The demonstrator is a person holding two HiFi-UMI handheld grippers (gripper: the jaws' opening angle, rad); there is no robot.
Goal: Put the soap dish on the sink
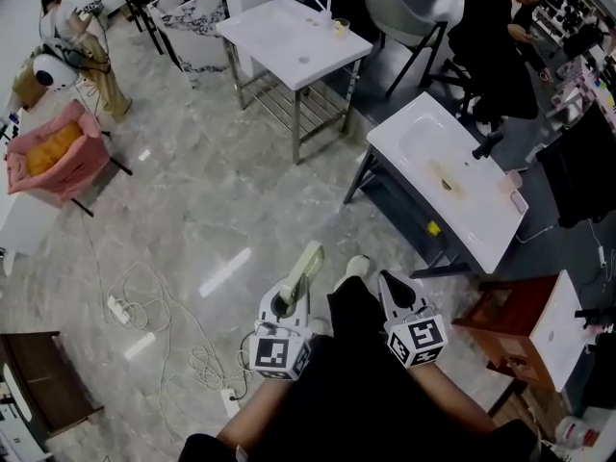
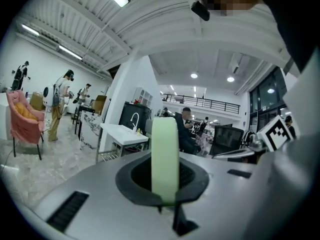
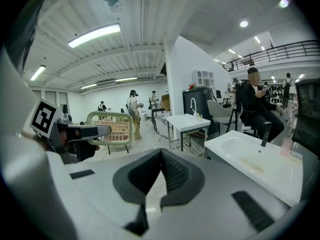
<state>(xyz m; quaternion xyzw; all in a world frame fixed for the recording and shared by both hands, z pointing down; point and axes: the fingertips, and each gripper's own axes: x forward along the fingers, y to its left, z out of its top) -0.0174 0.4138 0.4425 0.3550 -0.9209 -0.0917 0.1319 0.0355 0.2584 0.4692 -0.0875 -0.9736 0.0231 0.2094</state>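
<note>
The soap dish (image 1: 307,263) is pale green and slatted; it stands on edge between the pads of my left gripper (image 1: 292,293), which is shut on it. In the left gripper view the soap dish (image 2: 165,159) rises edge-on from the jaws. My right gripper (image 1: 384,277) is beside it, jaws shut with nothing in them. In the right gripper view the right gripper (image 3: 162,152) points toward the white sink (image 3: 250,169), with the soap dish (image 3: 107,129) off to the left. The sink (image 1: 491,229) with its black tap (image 1: 486,145) stands ahead to the right, well apart from both grippers.
A second white sink table (image 1: 294,37) stands farther back. A seated person in black (image 1: 491,46) is behind the near sink. A brown wooden stand (image 1: 510,330) is at right, cables and a power strip (image 1: 120,308) lie on the marble floor at left, near a pink chair (image 1: 58,152).
</note>
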